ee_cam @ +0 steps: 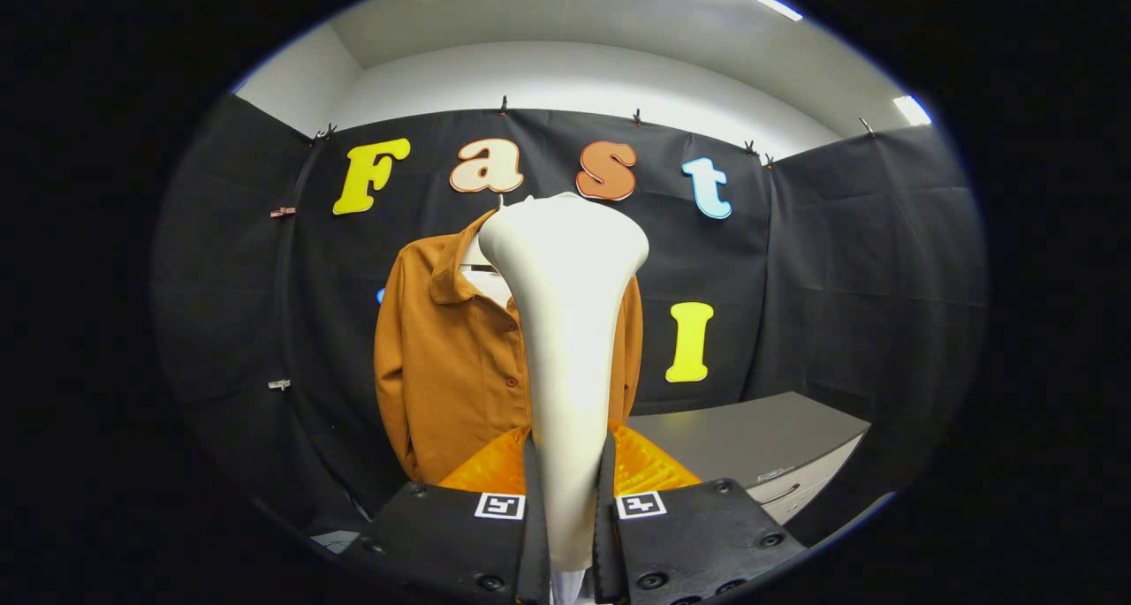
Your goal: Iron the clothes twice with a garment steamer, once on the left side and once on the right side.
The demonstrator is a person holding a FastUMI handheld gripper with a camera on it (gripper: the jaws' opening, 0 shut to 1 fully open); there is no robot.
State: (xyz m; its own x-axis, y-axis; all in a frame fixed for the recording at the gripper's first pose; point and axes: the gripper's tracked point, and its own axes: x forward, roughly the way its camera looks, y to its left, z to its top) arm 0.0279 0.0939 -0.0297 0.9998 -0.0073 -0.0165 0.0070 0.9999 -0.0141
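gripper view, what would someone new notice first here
First comes the tall white plastic garment steamer, standing upright with its handle clamped between the claw fingers and its wide head flaring at the top. Right behind it hangs a rust-orange buttoned shirt on a hanger against the black cloth wall. Off to the shirt's right sits a grey cabinet.

Black cloth walls (839, 260), a grey cabinet (760, 446), bright ceiling lights (910, 109).
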